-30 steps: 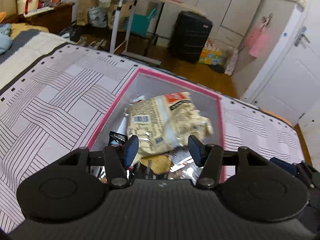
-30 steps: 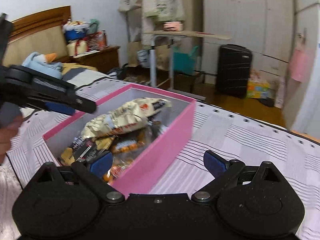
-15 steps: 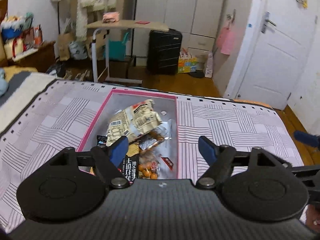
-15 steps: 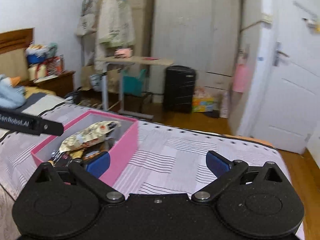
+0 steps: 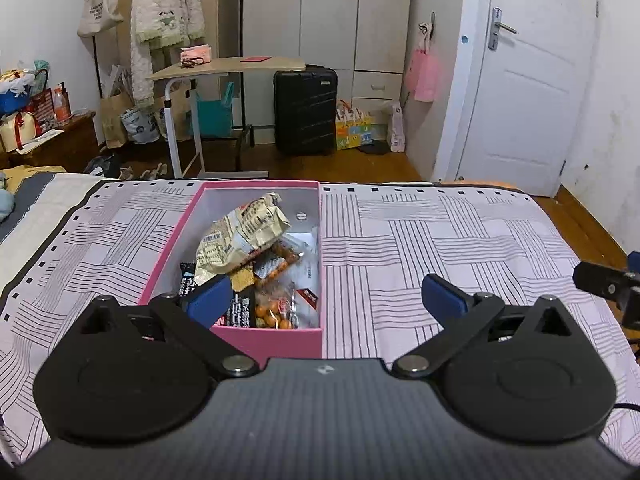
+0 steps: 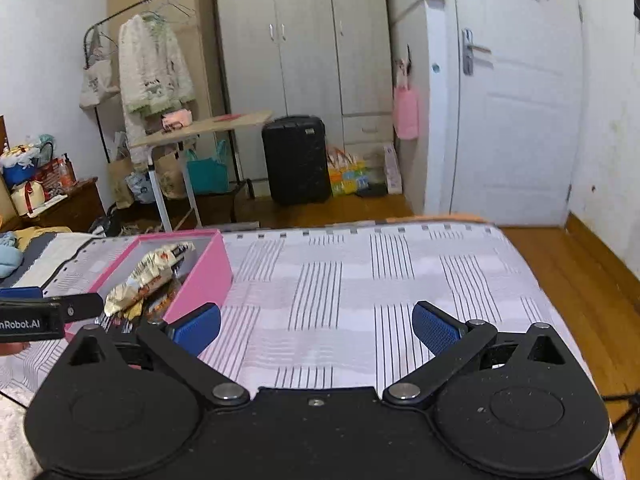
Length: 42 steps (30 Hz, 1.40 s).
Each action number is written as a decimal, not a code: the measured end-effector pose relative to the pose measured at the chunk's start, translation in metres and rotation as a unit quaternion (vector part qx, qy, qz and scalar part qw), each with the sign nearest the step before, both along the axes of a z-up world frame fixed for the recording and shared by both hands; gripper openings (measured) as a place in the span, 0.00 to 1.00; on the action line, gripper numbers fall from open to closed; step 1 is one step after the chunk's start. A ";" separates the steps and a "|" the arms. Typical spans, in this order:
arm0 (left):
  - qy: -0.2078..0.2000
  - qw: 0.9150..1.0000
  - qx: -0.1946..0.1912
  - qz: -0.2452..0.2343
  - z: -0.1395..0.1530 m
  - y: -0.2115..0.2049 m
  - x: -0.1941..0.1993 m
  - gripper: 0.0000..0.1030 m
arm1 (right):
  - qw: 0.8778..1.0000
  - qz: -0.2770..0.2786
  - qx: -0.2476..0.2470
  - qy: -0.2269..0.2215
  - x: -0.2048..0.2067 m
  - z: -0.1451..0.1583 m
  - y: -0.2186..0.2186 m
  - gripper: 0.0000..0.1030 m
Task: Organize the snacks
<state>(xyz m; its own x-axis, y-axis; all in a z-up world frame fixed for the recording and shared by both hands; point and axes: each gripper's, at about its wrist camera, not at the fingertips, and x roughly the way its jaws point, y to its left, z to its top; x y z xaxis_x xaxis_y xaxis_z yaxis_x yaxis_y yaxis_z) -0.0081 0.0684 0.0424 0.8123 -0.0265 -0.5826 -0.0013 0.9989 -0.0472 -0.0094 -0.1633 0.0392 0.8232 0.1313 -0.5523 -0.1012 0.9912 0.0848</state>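
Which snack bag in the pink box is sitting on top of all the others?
The big crinkled cream bag with a barcode; the orange-ball packet and black wrapper lie lower in the pink box.

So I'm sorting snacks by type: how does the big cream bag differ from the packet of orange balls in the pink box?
The cream bag is opaque, crumpled and lies on top; the orange-ball packet is clear, flatter and sits lower, nearer the camera. Both lie inside the pink box.

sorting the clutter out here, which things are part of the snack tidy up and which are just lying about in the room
Part of the job:
- pink box
- big cream snack bag
- packet of orange snacks
- dark wrapper

Just lying about:
- black suitcase
- side table
- pink bag
- teal bag
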 end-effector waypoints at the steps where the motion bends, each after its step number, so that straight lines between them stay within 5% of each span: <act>1: 0.001 1.000 -0.002 -0.004 0.000 -0.001 -0.002 1.00 | 1.000 -0.001 -0.004 0.006 -0.001 -0.002 0.000 1.00; 21: 0.022 0.999 0.033 0.012 -0.009 -0.008 -0.009 1.00 | 0.998 -0.005 -0.058 0.029 -0.022 -0.009 0.015 1.00; 42: 0.026 0.999 0.031 0.012 -0.011 -0.008 -0.010 1.00 | 0.997 -0.007 -0.059 0.047 -0.013 -0.012 0.015 1.00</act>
